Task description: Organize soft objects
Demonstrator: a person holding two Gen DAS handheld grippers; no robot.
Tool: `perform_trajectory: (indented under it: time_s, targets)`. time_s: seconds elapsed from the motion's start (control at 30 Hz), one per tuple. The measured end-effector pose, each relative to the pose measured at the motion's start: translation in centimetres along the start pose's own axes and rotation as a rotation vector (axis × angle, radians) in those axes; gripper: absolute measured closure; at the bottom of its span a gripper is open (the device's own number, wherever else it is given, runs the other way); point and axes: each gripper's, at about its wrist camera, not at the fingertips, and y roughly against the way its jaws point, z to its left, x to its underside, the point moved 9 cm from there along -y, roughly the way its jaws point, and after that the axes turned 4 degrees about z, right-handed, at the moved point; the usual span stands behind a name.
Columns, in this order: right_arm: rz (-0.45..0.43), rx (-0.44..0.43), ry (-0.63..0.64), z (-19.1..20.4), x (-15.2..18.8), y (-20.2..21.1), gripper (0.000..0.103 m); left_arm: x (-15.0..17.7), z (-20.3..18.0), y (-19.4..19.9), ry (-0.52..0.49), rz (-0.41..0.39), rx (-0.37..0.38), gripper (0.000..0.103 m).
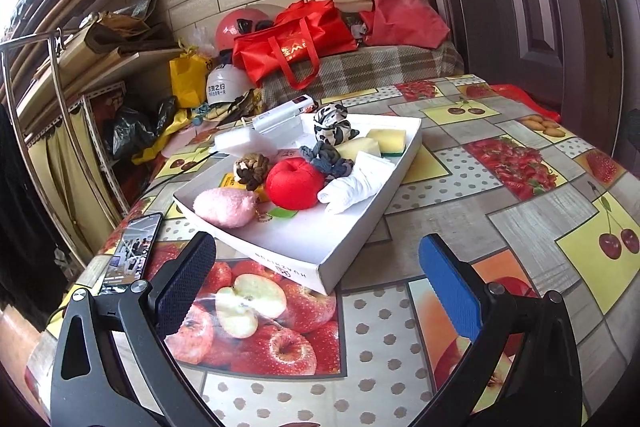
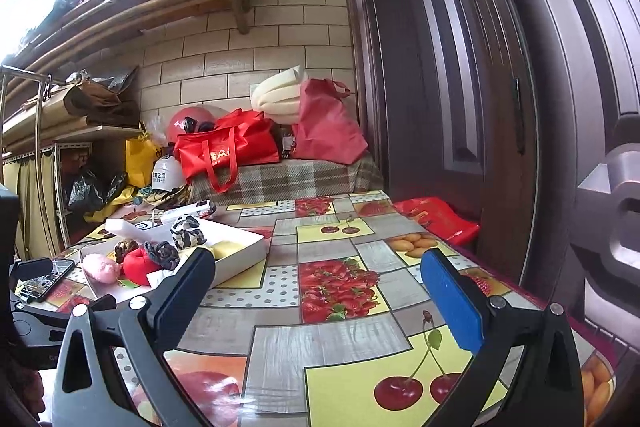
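Already most of the soft things sit gathered in the white tray (image 1: 340, 259), which lies on the fruit-patterned desk (image 1: 460, 195), so we judge the sorting to be either near its end or not yet begun; the pictures alone do not settle which. Our left claw (image 1: 316, 267) hovers just short of the tray's near corner with its pads spread wide and nothing between them. Our right claw (image 2: 316, 279) is likewise spread and empty, above bare desk to the right of the tray.

Inside the tray we see a fluffy pink plush (image 1: 225, 207) at the near left, a red stuffed apple (image 1: 294, 183) beside it, a rolled white cloth (image 1: 354, 187) to its right, a brown braided knot (image 1: 251, 169), a dark blue-grey knot (image 1: 324, 159), a black-and-white patterned knot (image 1: 332, 125), and yellow sponges (image 1: 386, 139) at the far right. They lie loosely, several touching. A phone (image 1: 130, 251) rests on the desk left of the tray. No soft item lies outside the tray, as far as we can tell.
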Motion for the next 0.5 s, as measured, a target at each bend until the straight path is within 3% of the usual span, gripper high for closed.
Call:
perform_trajectory:
  time_s: [0.5]
  targets:
    - [0.022, 0.002, -0.025, -0.59, 0.07, -0.42, 0.0, 0.2, 0.05, -0.57, 0.006, 0.024, 0.018, 0.0]
